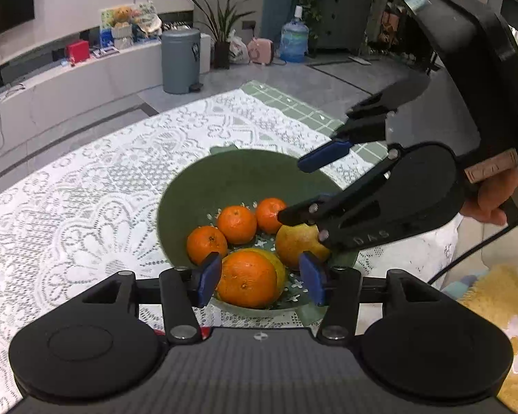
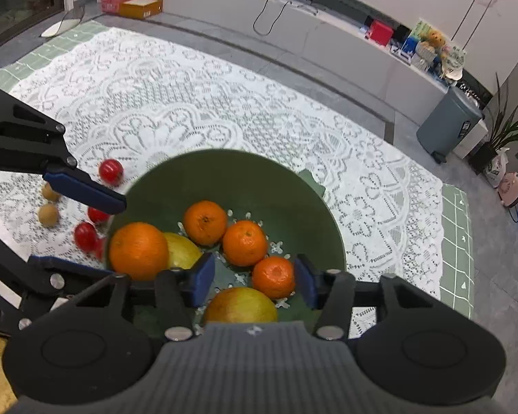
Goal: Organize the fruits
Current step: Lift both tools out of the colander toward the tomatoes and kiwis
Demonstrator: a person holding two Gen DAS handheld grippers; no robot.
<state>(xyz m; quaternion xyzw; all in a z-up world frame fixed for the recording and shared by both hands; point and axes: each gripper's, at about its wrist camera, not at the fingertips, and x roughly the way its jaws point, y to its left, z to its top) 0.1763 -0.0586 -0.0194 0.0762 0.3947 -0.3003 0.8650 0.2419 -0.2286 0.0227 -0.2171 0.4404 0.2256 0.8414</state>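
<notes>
A green bowl (image 1: 203, 186) on the lace cloth holds three small mandarins (image 1: 236, 224), a large orange (image 1: 250, 279) over a yellow fruit, and a yellow-orange fruit (image 1: 297, 246). My left gripper (image 1: 260, 277) is open and empty above the bowl's near rim, over the large orange. My right gripper (image 2: 253, 283) is open and empty above the bowl (image 2: 224, 172), over the yellow-orange fruit (image 2: 241, 307); it also shows in the left wrist view (image 1: 304, 189). The left gripper shows in the right wrist view (image 2: 89, 227).
Red tomatoes (image 2: 110, 171) and small brown fruits (image 2: 48, 214) lie on the lace tablecloth (image 2: 190, 103) left of the bowl. A grey bin (image 1: 181, 60), a plant and a water jug stand on the floor beyond the table.
</notes>
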